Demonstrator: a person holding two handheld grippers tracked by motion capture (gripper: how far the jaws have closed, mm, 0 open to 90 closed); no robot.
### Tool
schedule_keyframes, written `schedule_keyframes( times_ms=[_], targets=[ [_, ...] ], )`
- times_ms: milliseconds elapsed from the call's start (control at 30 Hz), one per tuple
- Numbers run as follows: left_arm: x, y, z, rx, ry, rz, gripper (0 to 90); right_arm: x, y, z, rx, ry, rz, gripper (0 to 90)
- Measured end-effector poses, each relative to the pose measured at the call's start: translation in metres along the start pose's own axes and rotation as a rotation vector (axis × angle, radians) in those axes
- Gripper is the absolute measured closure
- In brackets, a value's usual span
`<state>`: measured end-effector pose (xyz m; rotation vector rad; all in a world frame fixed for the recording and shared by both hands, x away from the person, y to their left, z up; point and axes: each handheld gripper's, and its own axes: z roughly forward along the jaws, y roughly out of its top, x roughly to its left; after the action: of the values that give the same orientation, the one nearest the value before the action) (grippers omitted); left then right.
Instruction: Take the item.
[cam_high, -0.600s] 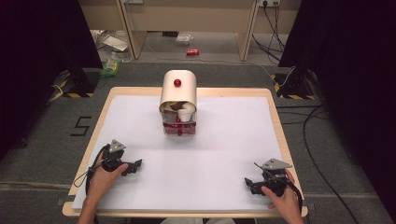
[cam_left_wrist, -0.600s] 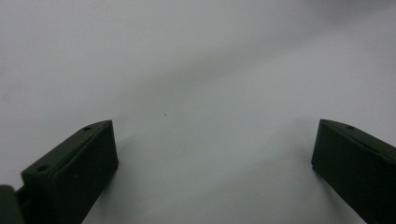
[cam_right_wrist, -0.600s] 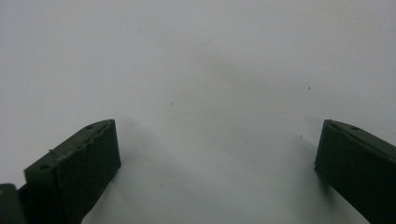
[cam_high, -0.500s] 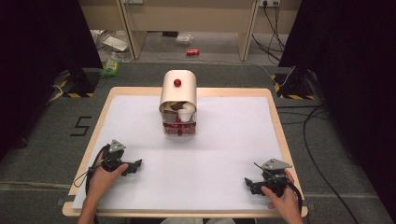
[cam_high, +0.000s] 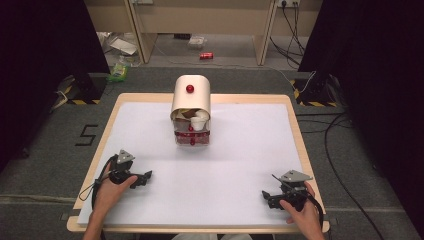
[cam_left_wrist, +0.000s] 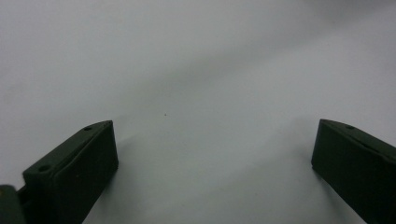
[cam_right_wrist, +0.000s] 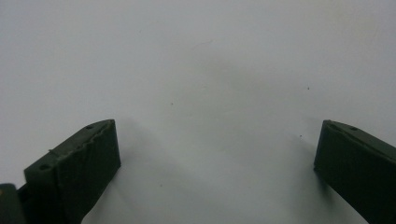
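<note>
So both hands are parked at the near edge of the wooden counter with the white sheet over it. The left black two-jaw tool sits low at the near left corner, jaws spread wide with nothing between them; in the left gripper view you just get the two dark jaws far apart over bare white surface. Same deal with the right black two-jaw tool at the near right corner: jaws wide apart and empty, plain white sheet under them in the right gripper view.

The nearest thing to either of them is the beige rounded-top box with a red knob, standing in the middle toward the far edge, well apart from both tools. Its front is open toward the person, and inside there's a small white cup plus some brownish stuff I can't make out. Below the opening is a clear bit with red parts, too small to tell what they are.

Past the counter, a red can lies on the floor.
</note>
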<state>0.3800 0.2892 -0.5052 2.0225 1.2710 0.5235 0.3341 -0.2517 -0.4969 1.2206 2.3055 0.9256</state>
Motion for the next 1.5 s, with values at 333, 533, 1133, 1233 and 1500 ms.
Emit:
schedule_keyframes(
  times_ms=[333, 533, 1133, 1233, 1500],
  targets=[
    [-0.005, 0.005, -0.006, -0.04, -0.025, 0.017, 12.7, 0.0, 0.0, 0.0, -0.001, -0.001, 0.001, 0.9],
    [-0.011, 0.012, -0.013, -0.069, -0.041, 0.028, 15.3, 0.0, 0.0, 0.0, -0.001, -0.001, 0.001, 0.9],
    [-0.041, 0.046, -0.047, -0.206, -0.156, 0.048, 15.1, 0.0, 0.0, 0.0, 0.001, 0.002, 0.003, 0.7],
    [-0.046, 0.053, -0.049, -0.215, -0.171, 0.058, 15.1, 0.0, 0.0, 0.0, 0.001, 0.002, 0.003, 0.7],
    [-0.057, 0.071, -0.053, -0.266, -0.214, 0.078, 15.2, 0.0, 0.0, 0.0, 0.001, 0.004, 0.004, 0.7]
  ],
)
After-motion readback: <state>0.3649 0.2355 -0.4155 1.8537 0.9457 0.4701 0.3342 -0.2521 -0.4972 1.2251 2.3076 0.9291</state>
